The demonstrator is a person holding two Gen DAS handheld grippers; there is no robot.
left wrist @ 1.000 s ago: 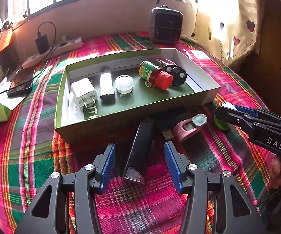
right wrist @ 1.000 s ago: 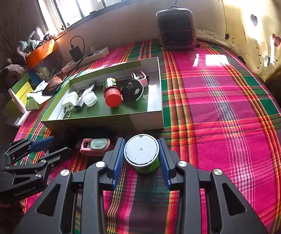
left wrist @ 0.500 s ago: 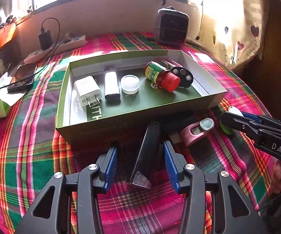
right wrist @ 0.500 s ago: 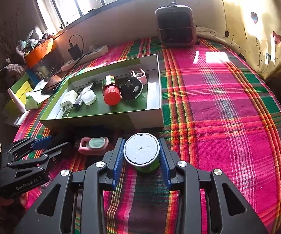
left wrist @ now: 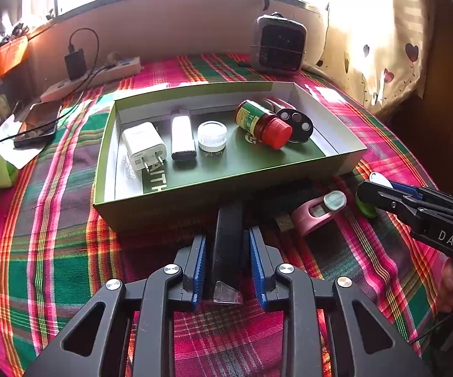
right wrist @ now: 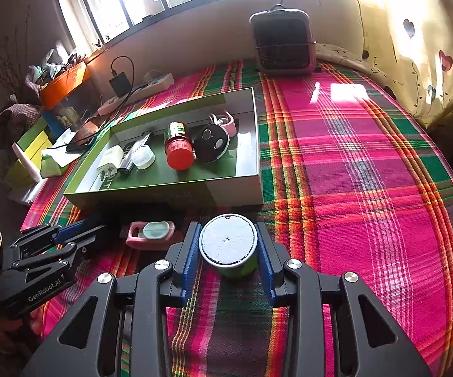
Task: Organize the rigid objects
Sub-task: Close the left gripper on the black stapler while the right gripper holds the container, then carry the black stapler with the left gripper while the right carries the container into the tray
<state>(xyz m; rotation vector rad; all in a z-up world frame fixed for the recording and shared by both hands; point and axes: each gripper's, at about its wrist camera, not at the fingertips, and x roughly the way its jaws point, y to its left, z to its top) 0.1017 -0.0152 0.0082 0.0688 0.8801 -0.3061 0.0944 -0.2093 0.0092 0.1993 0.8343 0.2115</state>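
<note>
Left tongs [left wrist: 226,251] are down on the plaid worktop [right wrist: 368,188], jaws closing in on the slim black bar [left wrist: 226,242] that lies just in front of the green box [left wrist: 170,202]. The blue pads [left wrist: 199,260] look to be right up against its sides, though a sliver of gap at the right pad can't be ruled out.

Over to the right tongs [right wrist: 228,251]: clenched on the green jar with the white lid [right wrist: 228,243], pads pressed to both sides, jar standing upright on the cloth just near of the box's right corner.

Between the two tongs, close to the box's near wall, lies the pink gadget [left wrist: 317,212] with its pale round cap.

Inside the box, left to right: white charger plug [left wrist: 143,147], white stick [left wrist: 182,138], small clear-lidded pot [left wrist: 212,135], red-capped bottle [left wrist: 262,124] on its side, black disc [left wrist: 297,124].

Far side, a small heater [right wrist: 281,40] sits by the wall.
</note>
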